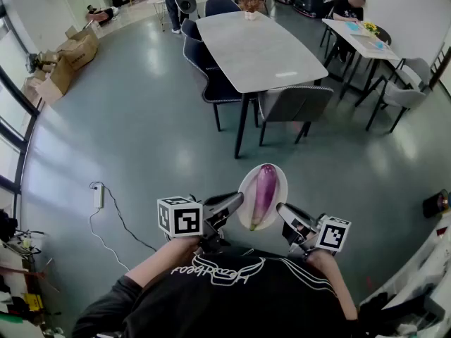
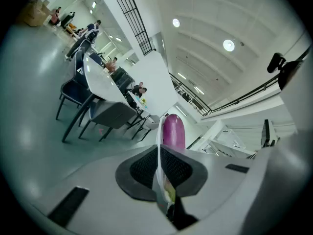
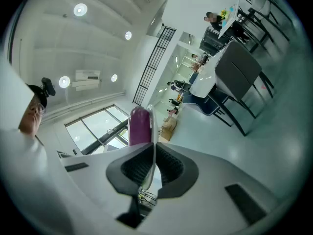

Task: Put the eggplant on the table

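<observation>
A purple eggplant point(image 1: 263, 193) lies on a white oval plate point(image 1: 278, 182) held in the air over the grey floor, in front of my body. My left gripper point(image 1: 238, 202) is shut on the plate's left rim and my right gripper point(image 1: 281, 210) is shut on its right rim. In the left gripper view the plate's edge point(image 2: 159, 141) runs between the closed pads point(image 2: 142, 168), with the eggplant point(image 2: 173, 131) beyond. In the right gripper view the plate's rim point(image 3: 153, 126) is pinched the same way, beside the eggplant point(image 3: 139, 126). The long light table point(image 1: 257, 48) stands ahead.
Dark chairs point(image 1: 292, 104) ring the long table. A second table point(image 1: 359, 37) at the back right has a seated person point(image 1: 347, 2). Cardboard boxes point(image 1: 70, 55) sit at the left. A power strip point(image 1: 98, 196) with a cable lies on the floor near my left.
</observation>
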A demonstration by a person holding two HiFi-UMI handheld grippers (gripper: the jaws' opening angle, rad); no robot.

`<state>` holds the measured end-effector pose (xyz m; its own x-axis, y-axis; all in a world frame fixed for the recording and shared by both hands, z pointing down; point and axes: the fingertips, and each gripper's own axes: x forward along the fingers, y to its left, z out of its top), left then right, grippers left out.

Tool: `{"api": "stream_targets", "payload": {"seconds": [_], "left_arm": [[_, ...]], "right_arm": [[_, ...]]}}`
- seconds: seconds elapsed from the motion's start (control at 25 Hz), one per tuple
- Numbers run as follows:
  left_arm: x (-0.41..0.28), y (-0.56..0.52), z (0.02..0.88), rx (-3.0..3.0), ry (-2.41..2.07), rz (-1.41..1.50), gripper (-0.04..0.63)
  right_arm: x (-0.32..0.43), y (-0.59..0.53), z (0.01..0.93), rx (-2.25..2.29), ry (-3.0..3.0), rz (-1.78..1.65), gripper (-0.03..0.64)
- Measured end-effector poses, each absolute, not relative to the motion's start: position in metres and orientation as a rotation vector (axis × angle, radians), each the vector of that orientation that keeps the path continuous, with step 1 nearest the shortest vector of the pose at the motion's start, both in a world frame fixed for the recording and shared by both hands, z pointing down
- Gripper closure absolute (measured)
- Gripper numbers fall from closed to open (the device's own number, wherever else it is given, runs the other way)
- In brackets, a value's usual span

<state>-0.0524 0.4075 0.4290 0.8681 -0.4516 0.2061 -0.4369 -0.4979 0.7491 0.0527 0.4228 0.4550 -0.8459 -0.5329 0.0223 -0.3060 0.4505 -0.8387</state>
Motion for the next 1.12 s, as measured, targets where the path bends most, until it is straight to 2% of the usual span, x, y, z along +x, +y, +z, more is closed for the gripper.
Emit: {"api": "stream_targets", "payload": {"seconds": [1.12], "left_arm": [[-0.018, 0.417, 0.435, 2.136, -0.602, 0.001, 0.572]], "right_arm": [[0.082, 0.433, 0.452, -0.702, 2.35, -1.387, 0.597]]}}
